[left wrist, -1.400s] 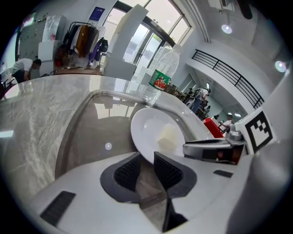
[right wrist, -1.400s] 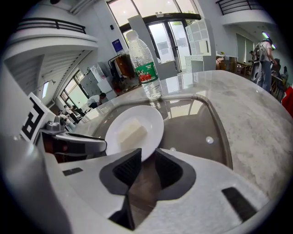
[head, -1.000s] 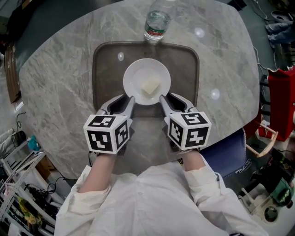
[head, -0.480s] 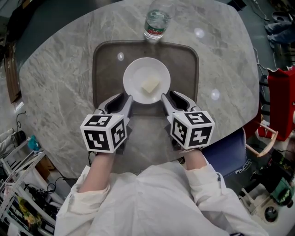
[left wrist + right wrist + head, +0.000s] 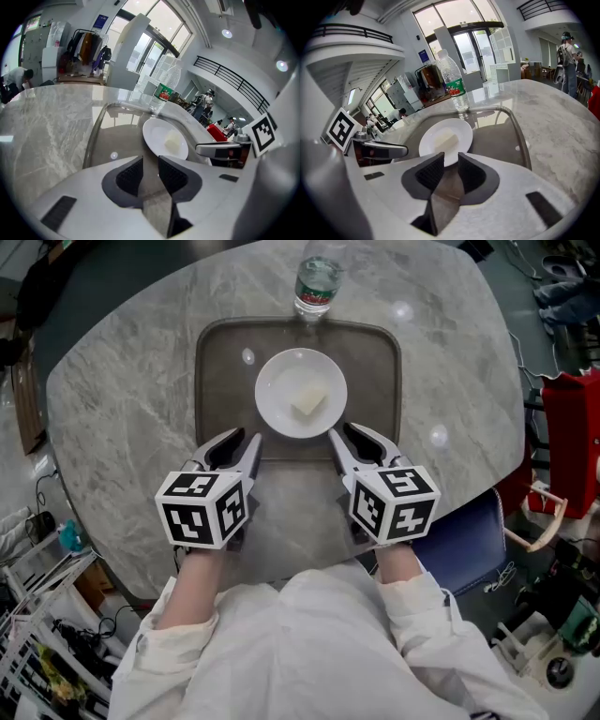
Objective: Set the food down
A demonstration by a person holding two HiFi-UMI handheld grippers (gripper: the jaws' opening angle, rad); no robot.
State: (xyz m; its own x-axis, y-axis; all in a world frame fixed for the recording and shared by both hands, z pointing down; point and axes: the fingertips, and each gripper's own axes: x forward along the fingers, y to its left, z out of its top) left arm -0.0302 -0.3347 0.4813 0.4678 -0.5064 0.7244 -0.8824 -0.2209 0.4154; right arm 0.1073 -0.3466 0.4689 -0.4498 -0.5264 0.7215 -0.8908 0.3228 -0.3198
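Food [image 5: 308, 403] on white plate [image 5: 273, 390]; bottle [image 5: 316, 287] label green-red, print unreadable

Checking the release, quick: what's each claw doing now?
Left claw: open, empty.
Right claw: open, jaws have just been opening, nothing between them.

One marble tabletop [image 5: 122, 399] carries one dark tray [image 5: 225, 409]. On the tray there is one white plate [image 5: 277, 395], and on it one pale block of food [image 5: 308, 402]. One plastic water bottle [image 5: 316, 287] stands past the tray. There are two grippers, the left gripper [image 5: 242, 439] and the right gripper [image 5: 349, 434], each with two fingers and one marker cube. The right gripper's fingers have just been opening, with nothing between them. One red bag [image 5: 572, 442] sits off to the side.
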